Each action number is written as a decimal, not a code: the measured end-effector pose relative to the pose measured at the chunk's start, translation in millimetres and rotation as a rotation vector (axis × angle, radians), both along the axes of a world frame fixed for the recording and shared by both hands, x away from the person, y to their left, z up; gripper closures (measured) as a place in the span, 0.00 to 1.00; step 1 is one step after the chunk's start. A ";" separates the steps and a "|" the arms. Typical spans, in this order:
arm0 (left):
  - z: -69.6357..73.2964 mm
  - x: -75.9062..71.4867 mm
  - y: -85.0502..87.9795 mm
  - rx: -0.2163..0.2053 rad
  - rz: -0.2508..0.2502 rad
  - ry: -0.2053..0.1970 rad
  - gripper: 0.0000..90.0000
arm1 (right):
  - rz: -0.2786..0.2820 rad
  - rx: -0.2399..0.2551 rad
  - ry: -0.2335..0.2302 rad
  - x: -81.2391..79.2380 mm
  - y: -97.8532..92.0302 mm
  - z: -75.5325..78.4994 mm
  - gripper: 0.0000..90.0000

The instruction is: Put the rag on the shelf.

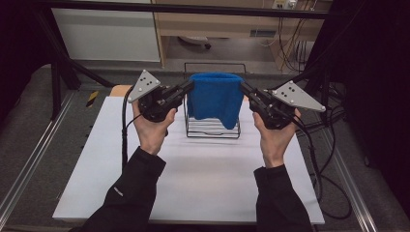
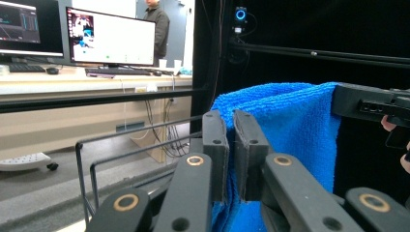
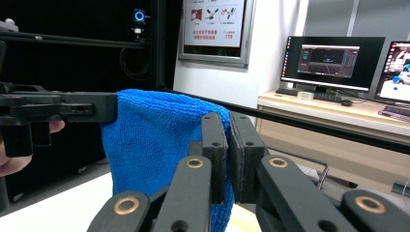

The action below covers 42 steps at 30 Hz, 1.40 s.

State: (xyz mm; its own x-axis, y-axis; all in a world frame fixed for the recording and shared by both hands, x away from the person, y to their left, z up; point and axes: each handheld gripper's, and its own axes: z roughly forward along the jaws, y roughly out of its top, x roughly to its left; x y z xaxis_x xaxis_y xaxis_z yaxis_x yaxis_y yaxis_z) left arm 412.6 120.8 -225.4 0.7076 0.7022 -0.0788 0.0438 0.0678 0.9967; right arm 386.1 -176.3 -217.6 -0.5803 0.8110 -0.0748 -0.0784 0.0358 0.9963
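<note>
A blue towel hangs stretched between my two grippers above a black wire rack at the back of the white table. My left gripper is shut on the towel's left top corner. My right gripper is shut on its right top corner. In the left gripper view the blue towel is pinched between my closed jaws, left gripper, and the other gripper holds its far edge. In the right gripper view the blue towel is clamped by my right gripper, with the other gripper at its far corner.
The white table top spreads in front of the rack. Black frame bars run overhead and along the sides. Cables trail off the right edge. Monitors on desks and a standing person lie beyond.
</note>
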 end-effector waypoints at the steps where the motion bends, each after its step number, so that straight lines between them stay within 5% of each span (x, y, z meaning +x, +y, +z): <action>1: 1.7 0.6 -0.1 -0.001 0.002 -0.003 0.94 | -0.001 -0.003 -0.006 1.3 -0.1 1.5 0.96; 34: 61.2 32.5 -9.2 -0.040 0.035 -0.056 0.94 | -0.056 0.005 -0.057 37.1 0.6 60.5 0.96; 42: 70.3 44.4 -7.8 -0.005 0.050 -0.065 0.94 | -0.037 -0.019 -0.053 52.8 -1.6 67.9 0.96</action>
State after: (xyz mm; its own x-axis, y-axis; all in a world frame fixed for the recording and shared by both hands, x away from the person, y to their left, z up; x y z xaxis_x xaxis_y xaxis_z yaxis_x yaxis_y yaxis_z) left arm 457.0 113.0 -155.1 0.6757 0.7362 -0.0369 -0.0250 0.0729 0.9970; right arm 438.8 -177.9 -149.7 -0.5447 0.8299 -0.1204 -0.1292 0.0588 0.9899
